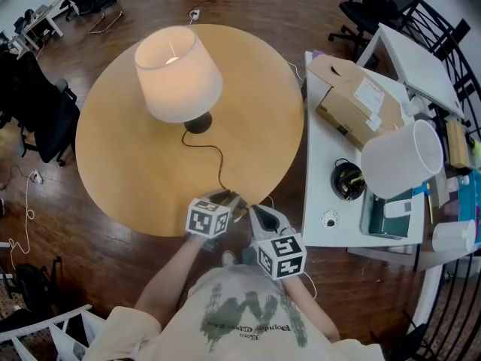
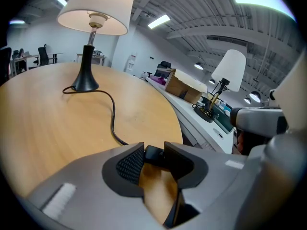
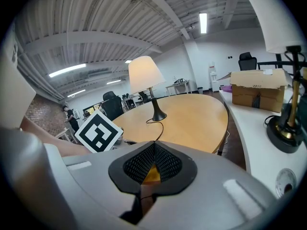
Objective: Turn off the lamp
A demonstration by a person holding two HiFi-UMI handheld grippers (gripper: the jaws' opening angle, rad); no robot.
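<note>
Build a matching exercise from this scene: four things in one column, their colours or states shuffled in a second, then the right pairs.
Things:
1. Round-table lamp
2. White-desk lamp
3. Cardboard box
4. Right gripper

Colours or states:
A. Shut
B. Brown
C. Shade glowing
D. Shade unlit

Pairs: 1-C, 2-D, 3-B, 4-A

The lampshade (image 2: 98, 8) is cut off at top.
</note>
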